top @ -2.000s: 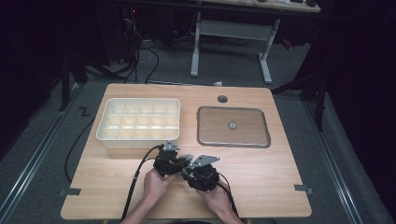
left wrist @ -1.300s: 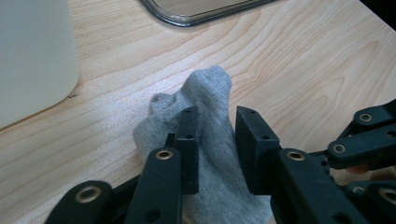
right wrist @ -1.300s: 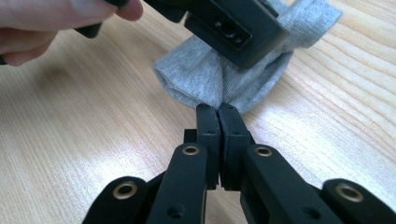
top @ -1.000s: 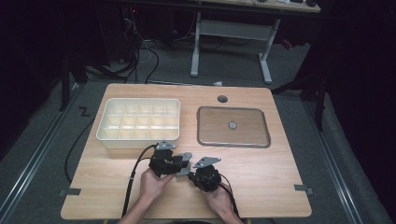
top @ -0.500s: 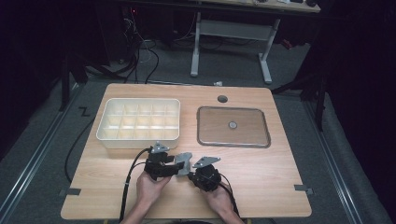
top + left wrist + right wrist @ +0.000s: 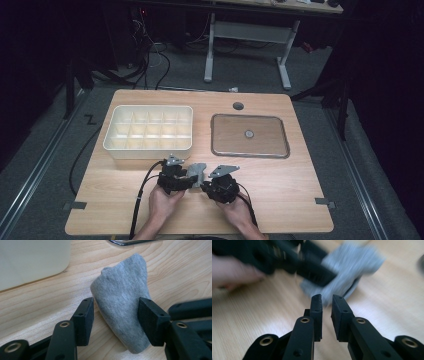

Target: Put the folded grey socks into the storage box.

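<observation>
The grey sock [image 6: 122, 307] lies bunched on the wooden table [image 6: 295, 185], near the person's edge, just in front of the cream compartment box [image 6: 149, 131] and left of the lidded metal tray [image 6: 250, 136]. In the high view it sits between the two grippers, which are drawn close together over it.

The left gripper [image 6: 116, 315] has its jaws standing on either side of the sock; they have just been moving, first wider and then a little back in, and in the left gripper view the pads look to flank the cloth with slight gaps rather than press it. So the sock rests on the table, framed but not gripped.

The right gripper [image 6: 327, 315] has just been opening from a tight close: its jaws now stand narrowly parted with nothing between them, and the sock lies just beyond their tips, blurred in the right gripper view. Compared with a second ago, both hands have kept their place.

As a judgement, the right has let go and the left must close to take over
</observation>
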`<state>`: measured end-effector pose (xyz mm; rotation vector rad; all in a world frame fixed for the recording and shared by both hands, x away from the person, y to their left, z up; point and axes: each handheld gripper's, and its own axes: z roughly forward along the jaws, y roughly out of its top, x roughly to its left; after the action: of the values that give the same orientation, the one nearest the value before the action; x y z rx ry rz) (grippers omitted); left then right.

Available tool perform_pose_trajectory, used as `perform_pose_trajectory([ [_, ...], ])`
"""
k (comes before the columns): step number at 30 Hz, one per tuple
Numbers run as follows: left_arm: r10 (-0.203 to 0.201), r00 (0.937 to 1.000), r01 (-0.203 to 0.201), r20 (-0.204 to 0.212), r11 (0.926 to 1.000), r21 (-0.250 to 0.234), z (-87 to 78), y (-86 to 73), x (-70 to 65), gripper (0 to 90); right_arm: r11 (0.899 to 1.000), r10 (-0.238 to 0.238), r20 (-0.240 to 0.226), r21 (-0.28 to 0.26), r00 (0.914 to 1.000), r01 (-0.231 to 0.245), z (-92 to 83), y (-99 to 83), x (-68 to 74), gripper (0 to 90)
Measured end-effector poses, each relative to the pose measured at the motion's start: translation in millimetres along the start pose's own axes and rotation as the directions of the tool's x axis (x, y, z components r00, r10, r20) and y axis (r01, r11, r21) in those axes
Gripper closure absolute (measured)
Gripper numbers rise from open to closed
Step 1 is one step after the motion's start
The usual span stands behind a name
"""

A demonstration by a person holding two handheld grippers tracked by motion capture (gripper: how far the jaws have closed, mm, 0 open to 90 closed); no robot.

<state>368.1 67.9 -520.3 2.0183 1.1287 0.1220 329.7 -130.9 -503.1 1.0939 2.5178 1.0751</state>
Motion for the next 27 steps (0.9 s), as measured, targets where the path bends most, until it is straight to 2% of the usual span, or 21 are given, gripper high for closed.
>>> perform_pose_trajectory([
  [3, 0.003, 1.0000, -0.003, -0.001, 1.0000, -0.002, 0.0, -0.3, -0.1, 47.6, 0.999, -0.002, 0.024, -0.040, 0.9997, 0.003, -9.8, 10.8, -3.9, 82.4],
  [6, 0.009, 1.0000, -0.009, -0.003, 1.0000, -0.002, -0.1, -0.5, -0.4, 48.0, 0.998, -0.002, 0.037, -0.061, 0.9993, 0.004, -10.9, 23.3, -10.3, 85.6],
  [8, 0.009, 1.0000, -0.009, -0.001, 1.0000, 0.000, -0.1, -0.5, -0.1, 48.0, 0.998, 0.001, 0.042, -0.065, 0.9991, 0.002, -6.6, 29.7, -13.2, 86.6],
  [12, 0.009, 1.0000, -0.009, 0.003, 1.0000, 0.003, 0.2, -0.5, 1.0, 47.3, 0.998, 0.004, 0.014, -0.062, 0.9999, -0.003, 11.1, 36.7, -15.2, 87.3],
  [17, 0.023, 0.9997, -0.023, -0.010, 0.9997, 0.004, 0.6, -0.9, -1.0, 47.1, 1.000, 0.016, 0.026, -0.016, 0.9995, -0.015, 28.9, 31.8, -21.2, 88.4],
  [19, 0.029, 0.9995, -0.029, -0.013, 0.9996, 0.004, 1.9, -0.9, -2.7, 47.1, 0.999, 0.028, 0.022, -0.017, 0.9994, -0.028, 31.2, 28.3, -24.6, 88.5],
  [21, 0.076, 0.9967, -0.076, -0.029, 0.9970, 0.014, 2.6, 0.9, -6.0, 47.2, 0.999, 0.045, 0.012, -0.016, 0.9989, -0.045, 33.6, 25.1, -27.7, 88.6],
  [22, 0.086, 0.9956, -0.086, -0.035, 0.9961, 0.022, 2.8, 2.4, -7.2, 47.2, 0.999, 0.049, 0.004, -0.021, 0.9988, -0.049, 34.7, 23.6, -30.1, 88.7],
  [27, 0.097, 0.9949, -0.097, -0.028, 0.9951, 0.021, 3.4, 2.0, -6.3, 47.7, 0.998, 0.057, -0.007, -0.031, 0.9984, -0.057, 36.5, 19.9, -32.5, 89.2],
])
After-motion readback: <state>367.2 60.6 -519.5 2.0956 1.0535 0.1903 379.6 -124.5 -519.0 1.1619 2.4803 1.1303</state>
